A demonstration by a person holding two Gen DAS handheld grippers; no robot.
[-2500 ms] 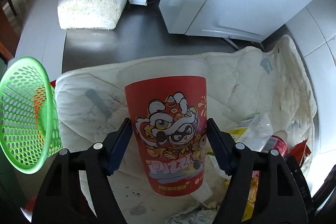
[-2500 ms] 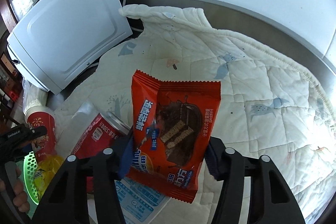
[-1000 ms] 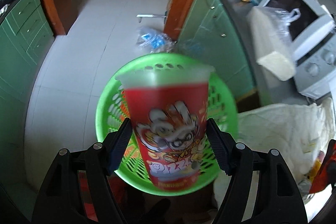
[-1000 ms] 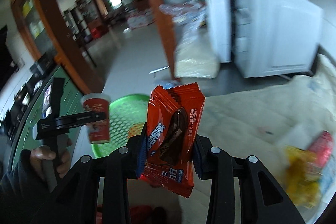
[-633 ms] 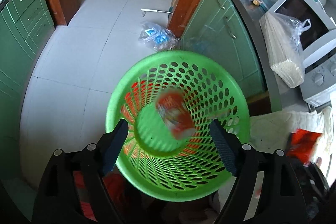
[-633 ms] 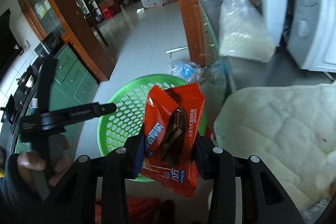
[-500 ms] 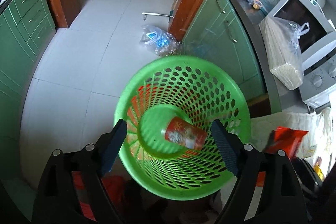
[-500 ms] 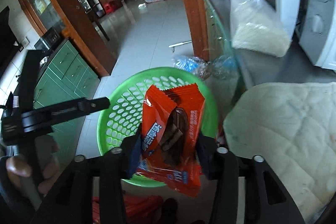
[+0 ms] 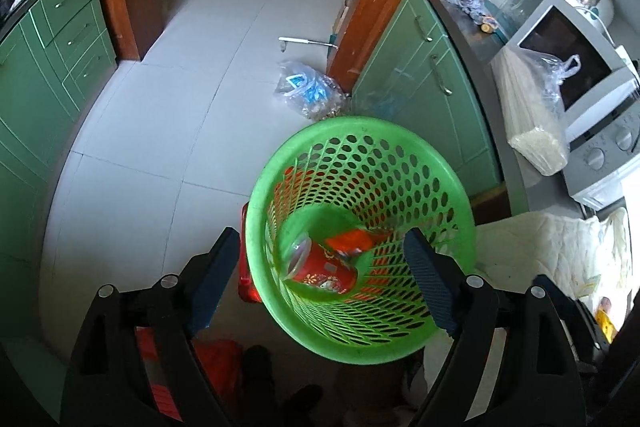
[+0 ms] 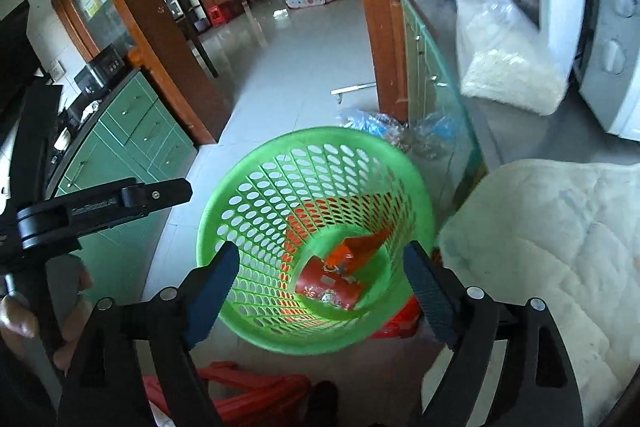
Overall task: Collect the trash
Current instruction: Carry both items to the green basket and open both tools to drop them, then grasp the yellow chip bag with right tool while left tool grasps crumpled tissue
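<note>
left claw (image 9: 324, 281) released | right claw (image 10: 320, 293) released | both above basket (image 9: 360, 131) rim | cup (image 9: 320, 269), wrapper (image 10: 360, 247) inside

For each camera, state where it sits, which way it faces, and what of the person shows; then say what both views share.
Left wrist: sits on the left tool, facing down into the green basket; its two open fingers show.
Right wrist: sits on the right tool, facing down at the basket from beside the white quilt; its open fingers show, plus the left tool and the hand holding it.
Shared: basket, red cup and red wrapper inside, floor, green cabinets, microwave.
</note>
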